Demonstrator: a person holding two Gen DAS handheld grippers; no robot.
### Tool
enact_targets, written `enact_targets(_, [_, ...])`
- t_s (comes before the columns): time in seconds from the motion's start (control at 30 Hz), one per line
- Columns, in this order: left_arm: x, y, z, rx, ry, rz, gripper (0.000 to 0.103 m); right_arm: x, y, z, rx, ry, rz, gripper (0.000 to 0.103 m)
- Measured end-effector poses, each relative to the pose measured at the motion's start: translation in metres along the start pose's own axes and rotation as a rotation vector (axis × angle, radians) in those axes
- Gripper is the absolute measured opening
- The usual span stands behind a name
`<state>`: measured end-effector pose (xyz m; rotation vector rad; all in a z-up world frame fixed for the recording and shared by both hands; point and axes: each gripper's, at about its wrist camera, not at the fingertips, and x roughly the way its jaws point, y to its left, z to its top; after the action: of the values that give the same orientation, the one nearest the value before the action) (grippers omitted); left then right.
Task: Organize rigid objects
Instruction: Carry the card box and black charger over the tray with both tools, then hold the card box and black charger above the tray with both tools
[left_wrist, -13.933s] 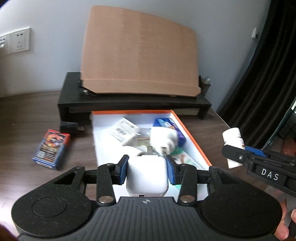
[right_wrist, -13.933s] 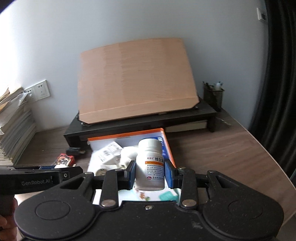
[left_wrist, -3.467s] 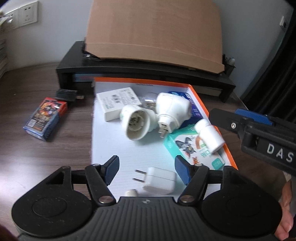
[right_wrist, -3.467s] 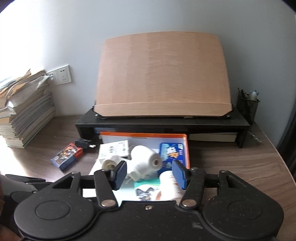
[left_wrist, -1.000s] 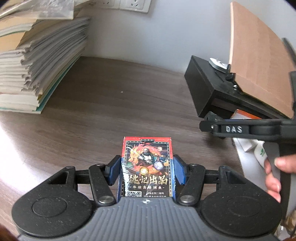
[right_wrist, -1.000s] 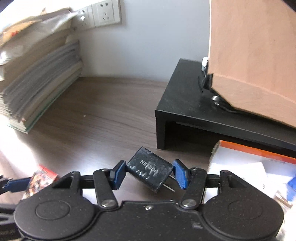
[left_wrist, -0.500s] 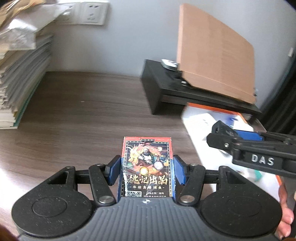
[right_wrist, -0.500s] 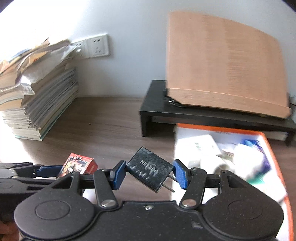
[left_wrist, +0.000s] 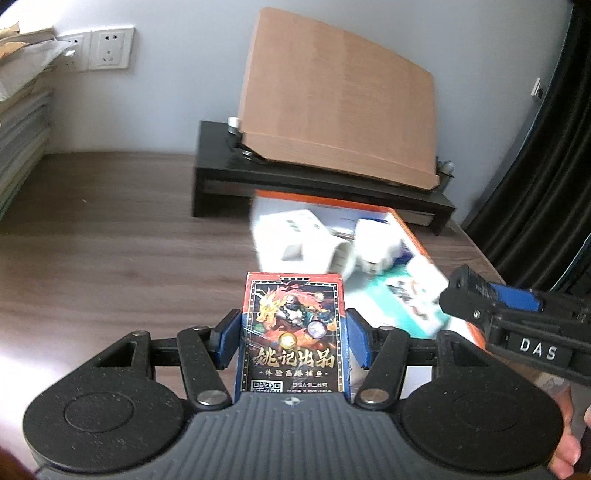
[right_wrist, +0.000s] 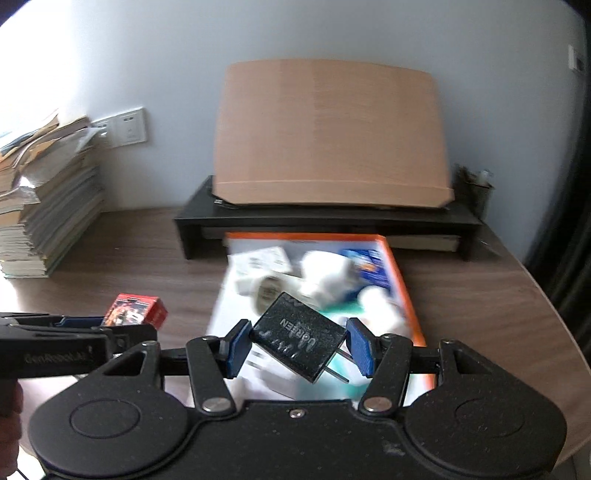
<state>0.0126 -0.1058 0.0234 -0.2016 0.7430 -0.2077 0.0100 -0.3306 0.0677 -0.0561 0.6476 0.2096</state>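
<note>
My left gripper (left_wrist: 293, 341) is shut on a red and blue card box (left_wrist: 294, 332) and holds it above the desk, left of the tray. My right gripper (right_wrist: 297, 347) is shut on a black plug adapter (right_wrist: 299, 341), tilted, its prongs pointing right, above the near end of the white tray with an orange rim (right_wrist: 404, 291). The tray (left_wrist: 413, 236) holds white plugs, a white box, a blue box and a white bottle, all blurred. The card box also shows in the right wrist view (right_wrist: 135, 310). The right gripper shows in the left wrist view (left_wrist: 517, 317).
A black monitor stand (right_wrist: 332, 218) with a leaning brown board (right_wrist: 328, 133) stands behind the tray. A stack of books and papers (right_wrist: 40, 206) sits at the far left by wall sockets (right_wrist: 123, 127). A pen holder (right_wrist: 474, 188) stands at the right.
Both grippers have swung right, from the left side of the desk toward the tray, each still holding its object. The tray is now in front of both.
</note>
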Motion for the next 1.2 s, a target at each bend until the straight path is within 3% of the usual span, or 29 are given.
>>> enact_targets(0.2, [0.007,-0.047,-0.009,-0.02,-0.014,0.012,0.06,-0.018,-0.051,-0.017,0.003,-0.021,0.016,0.068])
enact_targets(0.43, [0.011,-0.086,-0.013,-0.005,-0.044,0.064,0.06,-0.03,-0.078,-0.024,-0.001,-0.054,0.082,0.068])
enact_targets(0.8, [0.007,-0.113,-0.016,-0.005,-0.072,0.124,0.06,-0.035,-0.094,-0.03,-0.022,-0.078,0.164,0.068])
enact_targets(1.2, [0.001,-0.116,-0.017,-0.021,-0.086,0.164,0.06,-0.035,-0.094,-0.028,-0.033,-0.094,0.199,0.068])
